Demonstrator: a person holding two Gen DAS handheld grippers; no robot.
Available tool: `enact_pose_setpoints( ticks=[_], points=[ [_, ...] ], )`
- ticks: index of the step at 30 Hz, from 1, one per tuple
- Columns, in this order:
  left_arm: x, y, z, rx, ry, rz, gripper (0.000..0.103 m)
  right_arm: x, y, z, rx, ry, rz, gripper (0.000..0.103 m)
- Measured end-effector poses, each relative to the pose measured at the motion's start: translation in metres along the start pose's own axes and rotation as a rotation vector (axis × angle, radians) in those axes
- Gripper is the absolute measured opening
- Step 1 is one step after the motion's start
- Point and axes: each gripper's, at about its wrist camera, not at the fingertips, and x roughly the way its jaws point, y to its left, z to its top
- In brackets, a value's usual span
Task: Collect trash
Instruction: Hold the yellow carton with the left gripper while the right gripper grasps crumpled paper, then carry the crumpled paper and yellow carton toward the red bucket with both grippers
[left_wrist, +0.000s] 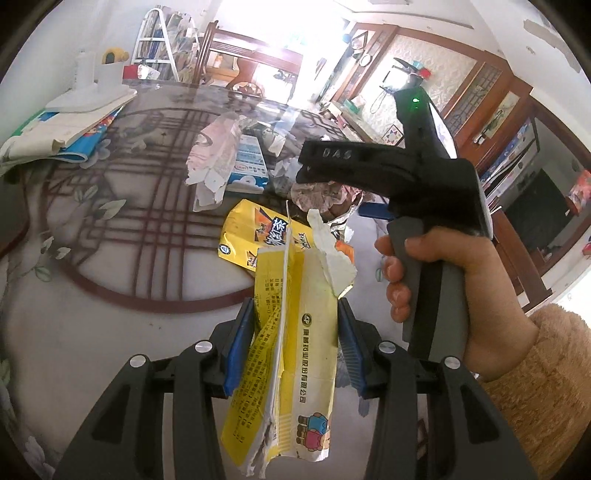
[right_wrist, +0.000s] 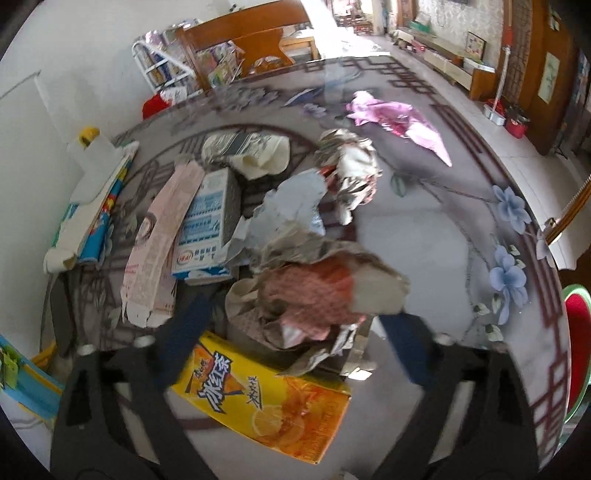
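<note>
My left gripper is shut on a flattened yellow and white carton that stands up between its blue pads. In the left wrist view a hand holds my right gripper, tips down over a crumpled pink-red paper wad. Seen from the right wrist, my right gripper is open and its blurred blue fingers stand on either side of that wad; I see no pad pressing on it. A yellow iced-tea carton lies flat just in front of the wad.
On the flower-patterned glass table lie a blue and white milk carton, a flattened pink box, crumpled silvery paper and a pink foil wrapper. Papers and a white bottle sit at the left. The table edge curves at the right.
</note>
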Motion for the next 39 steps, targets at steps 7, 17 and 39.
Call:
enact_pose_setpoints(
  ticks=[7, 17, 39],
  points=[
    [0.001, 0.001, 0.000, -0.005, 0.001, 0.001, 0.042, -0.013, 0.006, -0.003, -0.050, -0.021, 0.029, 0.047],
    [0.002, 0.000, -0.001, 0.002, 0.005, 0.007, 0.042, -0.065, 0.003, -0.010, -0.069, -0.103, 0.100, 0.047],
    [0.000, -0.010, -0.006, 0.039, -0.037, -0.013, 0.042, -0.147, -0.068, -0.105, -0.090, -0.146, 0.056, 0.047]
  ],
)
